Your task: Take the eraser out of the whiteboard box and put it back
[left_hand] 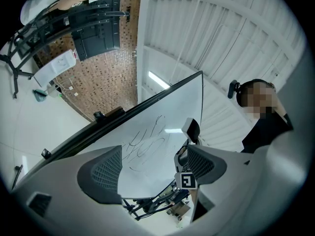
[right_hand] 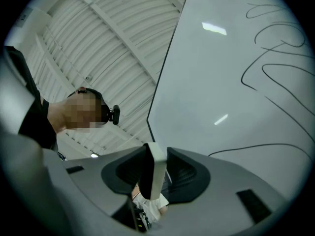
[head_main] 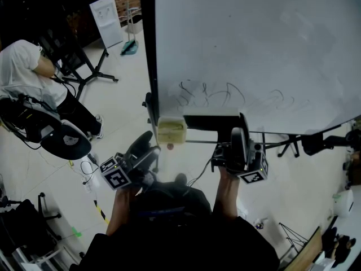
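Pale floor, big scribbled whiteboard, eraser's out of the box

Shiny light floor all round, brick wall at the back, ribbed ceiling overhead, and a seated person off to the left. The whiteboard has loose pen squiggles on it. The cream whiteboard box hangs at its lower edge. The right gripper is clamped on the eraser, just beside the box. The left gripper has its jaws apart, nothing in them
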Demonstrator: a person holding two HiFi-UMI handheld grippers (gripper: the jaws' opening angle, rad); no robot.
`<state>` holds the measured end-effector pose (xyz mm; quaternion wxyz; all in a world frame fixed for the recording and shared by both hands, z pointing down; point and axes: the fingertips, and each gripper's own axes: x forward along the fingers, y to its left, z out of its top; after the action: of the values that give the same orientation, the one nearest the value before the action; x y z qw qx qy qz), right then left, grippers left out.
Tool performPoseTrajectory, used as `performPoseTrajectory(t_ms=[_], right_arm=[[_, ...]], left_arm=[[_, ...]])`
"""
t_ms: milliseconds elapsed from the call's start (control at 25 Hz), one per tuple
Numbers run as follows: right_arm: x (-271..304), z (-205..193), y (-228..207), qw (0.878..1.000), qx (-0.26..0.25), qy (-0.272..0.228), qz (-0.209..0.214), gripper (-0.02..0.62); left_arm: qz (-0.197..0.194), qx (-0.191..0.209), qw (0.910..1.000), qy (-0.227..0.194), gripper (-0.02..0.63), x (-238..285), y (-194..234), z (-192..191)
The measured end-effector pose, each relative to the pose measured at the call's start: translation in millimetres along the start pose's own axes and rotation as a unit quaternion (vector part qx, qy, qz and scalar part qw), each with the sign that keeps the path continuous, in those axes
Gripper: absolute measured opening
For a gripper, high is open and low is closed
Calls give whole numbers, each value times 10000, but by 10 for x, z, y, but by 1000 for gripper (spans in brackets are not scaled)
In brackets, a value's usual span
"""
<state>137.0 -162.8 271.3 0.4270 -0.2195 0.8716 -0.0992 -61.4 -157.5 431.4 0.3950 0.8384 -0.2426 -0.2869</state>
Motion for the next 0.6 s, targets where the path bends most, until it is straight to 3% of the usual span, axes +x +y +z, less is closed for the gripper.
performPoseTrajectory(t_ms=[600], right_arm=[[62, -420, -79, 9941, -410, 980, -195, 152]], left_arm=[[-4, -8, 10000, 21, 408, -4, -10, -12]])
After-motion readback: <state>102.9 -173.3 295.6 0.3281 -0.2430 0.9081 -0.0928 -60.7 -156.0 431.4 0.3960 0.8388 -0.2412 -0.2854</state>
